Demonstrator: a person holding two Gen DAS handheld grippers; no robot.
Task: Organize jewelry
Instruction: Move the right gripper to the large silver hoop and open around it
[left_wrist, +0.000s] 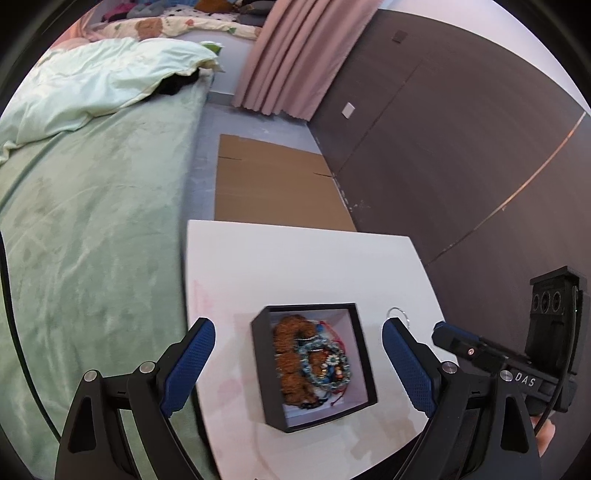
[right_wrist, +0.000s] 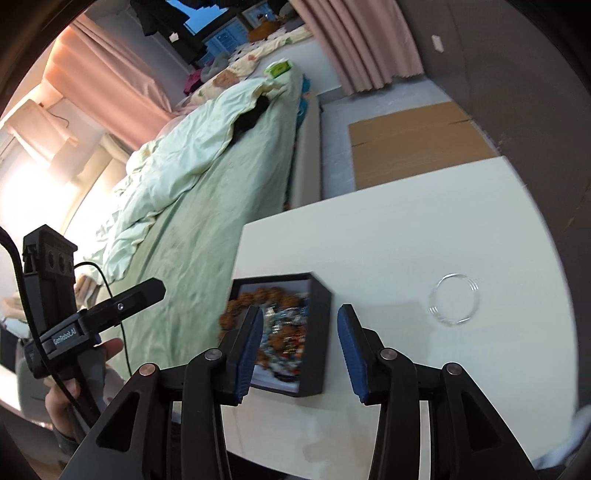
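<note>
Two claws hang released above the white table (left_wrist: 295, 258): left claw (left_wrist: 298, 363) over the black jewelry box (left_wrist: 364, 369), right claw (right_wrist: 300, 345) near a clear bangle (right_wrist: 455, 300).

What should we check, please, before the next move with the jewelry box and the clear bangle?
1. Black box flat on white table: ok.
2. Beaded bracelets inside box: ok.
3. Clear bangle lying apart from box, unobstructed: ok.
4. Right tool open and holding nothing: ok.
5. Left tool open, empty: ok.
6. Room in box for the bangle: cannot tell.
</note>
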